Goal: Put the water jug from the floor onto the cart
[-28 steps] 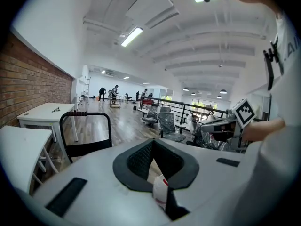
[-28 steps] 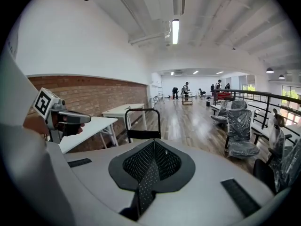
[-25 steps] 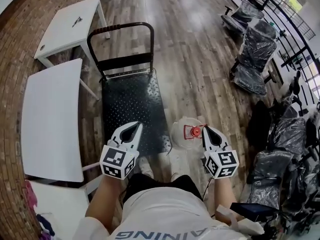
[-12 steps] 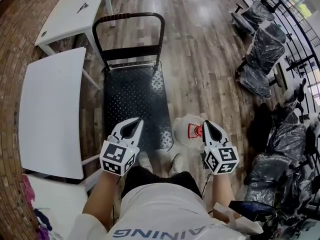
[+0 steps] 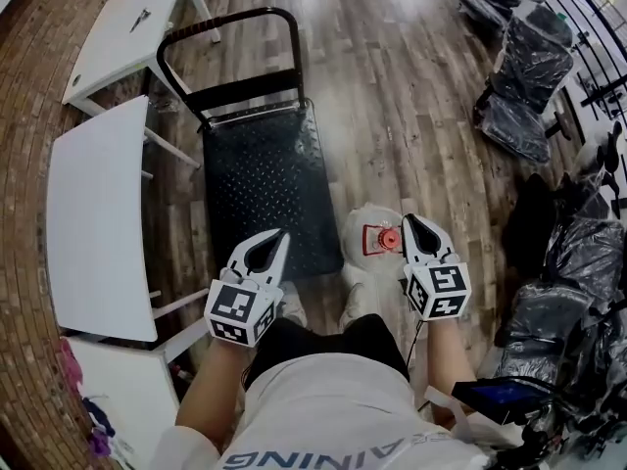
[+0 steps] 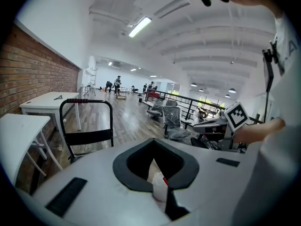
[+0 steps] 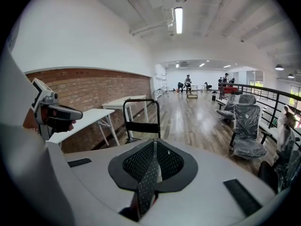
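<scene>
Sinking a little since a second ago, both tools are nearing the floor (image 5: pixel 392 116). The left tool (image 5: pixel 279 235) is hovering closed and empty over the near edge of the cart (image 5: pixel 257 179). The water jug (image 5: pixel 364 225) is standing on the floor just right of the cart, its red cap (image 5: pixel 382 240) beside the closed, empty right tool (image 5: pixel 409 220). Gripping, lifting and placing are all remaining

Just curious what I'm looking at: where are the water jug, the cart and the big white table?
water jug (image 5: pixel 377 241), head view, red top.
cart (image 5: pixel 260 189), head view, black deck.
big white table (image 5: pixel 98 213), head view, tabletop.
</scene>
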{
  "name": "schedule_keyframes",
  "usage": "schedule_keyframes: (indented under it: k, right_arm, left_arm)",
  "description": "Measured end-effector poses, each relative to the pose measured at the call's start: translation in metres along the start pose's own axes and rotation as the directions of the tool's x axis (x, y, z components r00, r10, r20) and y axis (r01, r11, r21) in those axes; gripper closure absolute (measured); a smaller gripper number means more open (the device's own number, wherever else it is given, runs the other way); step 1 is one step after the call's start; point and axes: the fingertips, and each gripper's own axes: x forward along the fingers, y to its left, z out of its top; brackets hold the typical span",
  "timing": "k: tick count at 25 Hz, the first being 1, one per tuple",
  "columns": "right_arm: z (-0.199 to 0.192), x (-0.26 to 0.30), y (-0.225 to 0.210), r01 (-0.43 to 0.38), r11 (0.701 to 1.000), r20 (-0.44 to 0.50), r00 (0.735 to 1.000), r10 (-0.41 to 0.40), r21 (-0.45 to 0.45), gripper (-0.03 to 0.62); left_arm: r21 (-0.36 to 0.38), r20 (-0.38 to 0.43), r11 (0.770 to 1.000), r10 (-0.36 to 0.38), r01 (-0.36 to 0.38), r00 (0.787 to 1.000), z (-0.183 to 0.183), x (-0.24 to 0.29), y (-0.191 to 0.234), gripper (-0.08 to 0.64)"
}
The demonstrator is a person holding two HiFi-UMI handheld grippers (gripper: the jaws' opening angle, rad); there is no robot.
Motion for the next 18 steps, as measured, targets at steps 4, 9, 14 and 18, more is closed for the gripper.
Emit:
schedule_keyframes:
  k: [4,9,14,18]
  right_arm:
    - [-0.025,0.019,-0.033,0.022,1.0,-0.027,0.999,-0.022,-0.001,0.576]
    - [-0.08,0.039,-0.058,0.031,0.998,-0.103,0.994,-0.026,0.05,0.485]
    - [-0.128,0.071,-0.077,0.04,0.998,-0.169,0.985,-0.03,0.055,0.427]
    - [-0.175,0.087,-0.073,0.035,0.997,-0.25,0.968,-0.018,0.064,0.349]
  left_arm:
    - [-0.018,-0.053,0.999,0.037,-0.038,0.998,-0.023,0.026,0.0,0.558]
    - [-0.072,-0.108,0.996,0.047,-0.055,0.993,-0.055,0.048,-0.001,0.558]
    - [-0.092,-0.119,0.994,0.049,-0.06,0.992,-0.069,0.084,0.009,0.558]
    - [-0.139,-0.124,0.988,0.052,-0.069,0.991,-0.087,0.09,0.021,0.558]
